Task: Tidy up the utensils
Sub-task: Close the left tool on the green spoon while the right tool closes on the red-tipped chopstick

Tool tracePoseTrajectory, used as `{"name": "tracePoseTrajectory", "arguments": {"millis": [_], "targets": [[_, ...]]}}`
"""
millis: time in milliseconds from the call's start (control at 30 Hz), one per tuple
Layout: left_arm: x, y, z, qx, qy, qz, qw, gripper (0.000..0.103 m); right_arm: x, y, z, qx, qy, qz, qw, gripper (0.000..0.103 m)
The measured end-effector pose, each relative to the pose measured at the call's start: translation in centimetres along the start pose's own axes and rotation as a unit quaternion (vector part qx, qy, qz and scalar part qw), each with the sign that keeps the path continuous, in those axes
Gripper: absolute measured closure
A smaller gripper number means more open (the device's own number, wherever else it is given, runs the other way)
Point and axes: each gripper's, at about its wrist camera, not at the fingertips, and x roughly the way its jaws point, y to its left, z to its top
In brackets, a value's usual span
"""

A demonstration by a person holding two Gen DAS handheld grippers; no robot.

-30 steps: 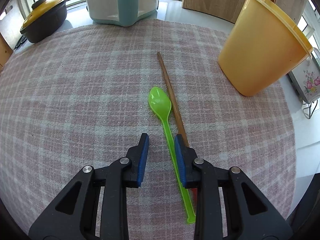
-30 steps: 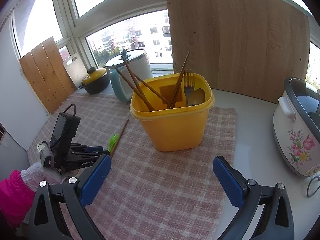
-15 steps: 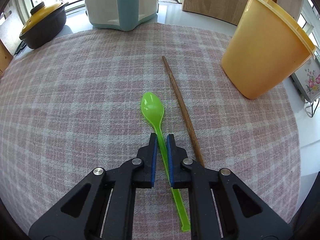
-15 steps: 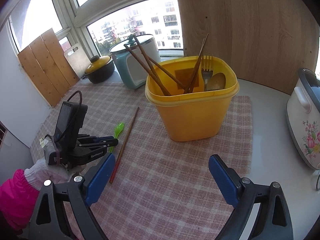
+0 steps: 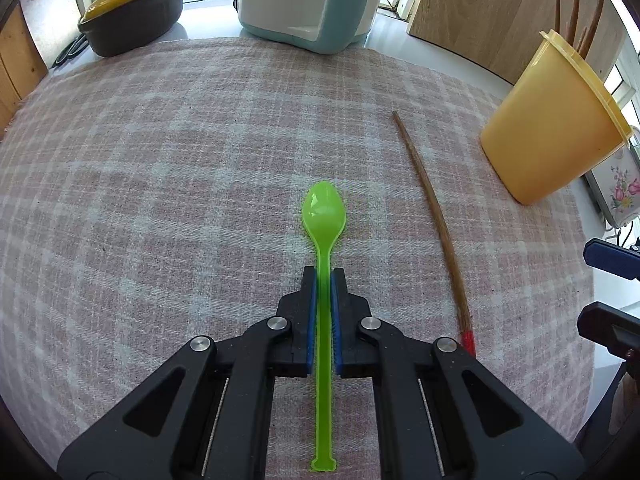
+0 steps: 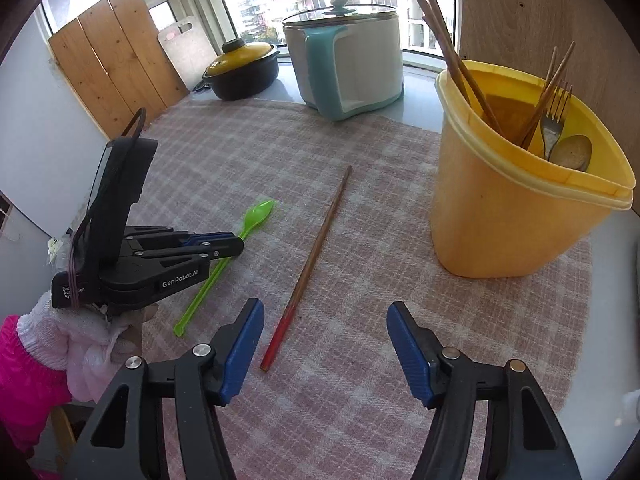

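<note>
My left gripper pinches the thin handle of the translucent green plastic spoon lying on the pink checked woven cloth. My right gripper has just been narrowing, nothing between its pads. A red-tipped wooden chopstick lies just right of the spoon; the yellow plastic tub is far right. "GenRobot.AI" reads on the left gripper.

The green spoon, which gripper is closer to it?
Left. The left gripper is shut on the green spoon handle. The right gripper, jaws apart and just closing, hangs beside it, nearer the chopstick.
</note>
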Motion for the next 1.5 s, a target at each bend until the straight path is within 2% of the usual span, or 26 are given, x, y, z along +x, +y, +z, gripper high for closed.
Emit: {"name": "tracePoseTrajectory", "arguments": {"millis": [167, 367, 633, 1000, 1200, 1267, 1333, 1500], "targets": [[-0.6, 1.4, -0.6, -0.015, -0.003, -0.003, 0.9999, 0.098, 3.1, 1.6, 1.0, -0.016, 0.027, 0.005, 1.0, 0.05], [-1.3, 2.8, -1.1, -0.035, -0.004, -0.01, 0.9993, 0.098, 6.1, 1.8, 3.2, -0.004, 0.057, 0.004, 0.998, 0.063], [-1.7, 4.4, -1.2, -0.055, -0.009, -0.012, 0.9984, 0.098, 8.7, 1.8, 5.4, -0.015, 0.088, -0.026, 0.996, 0.068], [-1.8, 4.9, -1.1, -0.071, -0.008, -0.026, 0.9971, 0.098, 10.8, 0.4, 7.8, 0.016, 0.122, -0.033, 0.992, 0.074], [-1.7, 4.9, -0.7, -0.079, -0.01, -0.034, 0.9962, 0.098, 11.7, 0.5, 8.4, 0.013, 0.134, -0.043, 0.99, 0.082], [-1.7, 4.8, -0.6, -0.081, -0.01, -0.036, 0.9961, 0.098, 11.8, 0.8, 8.4, 0.004, 0.133, -0.056, 0.989, 0.091], [-1.7, 4.8, -0.5, -0.083, -0.011, -0.038, 0.9958, 0.098, 11.9, 1.1, 8.5, -0.007, 0.132, -0.056, 0.99, 0.095], [-1.9, 4.8, -0.3, -0.086, -0.015, -0.041, 0.9953, 0.098, 11.4, 1.5, 8.0, -0.015, 0.125, -0.046, 0.991, 0.098]]}}
